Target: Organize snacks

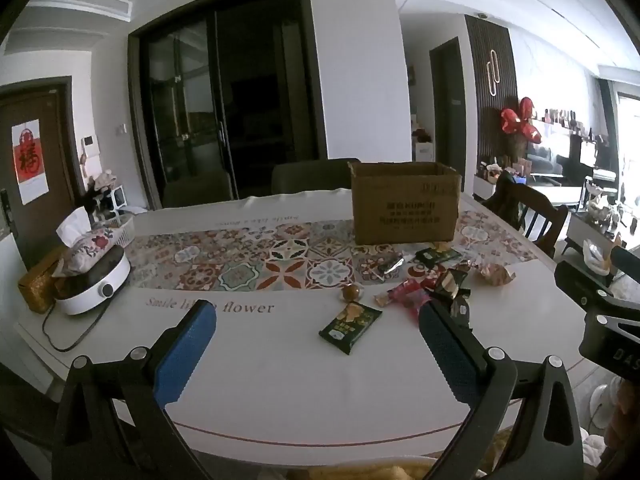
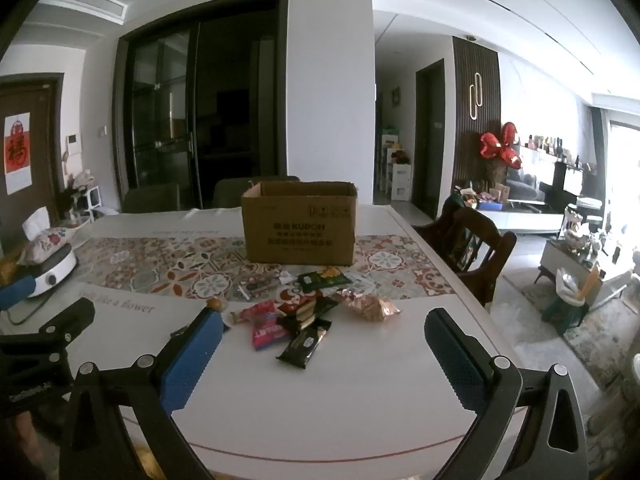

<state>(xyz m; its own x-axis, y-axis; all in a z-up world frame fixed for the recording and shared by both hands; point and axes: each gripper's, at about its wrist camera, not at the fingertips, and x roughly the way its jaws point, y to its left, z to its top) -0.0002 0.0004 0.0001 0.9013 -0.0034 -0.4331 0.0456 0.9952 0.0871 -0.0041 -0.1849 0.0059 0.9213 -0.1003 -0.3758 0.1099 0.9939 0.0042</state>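
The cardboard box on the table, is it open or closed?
Open. The cardboard box stands upright, its top flaps up and the inner wall visible; what is inside cannot be seen.

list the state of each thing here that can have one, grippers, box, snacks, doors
left gripper: open, holding nothing, above the table
right gripper: open, holding nothing
cardboard box: upright, flaps open, contents not visible
green snack packet: sealed, lying flat, apart from the pile
snack pile: loose on the table, outside the box
tissue box: tissue pulled up
glass doors: shut
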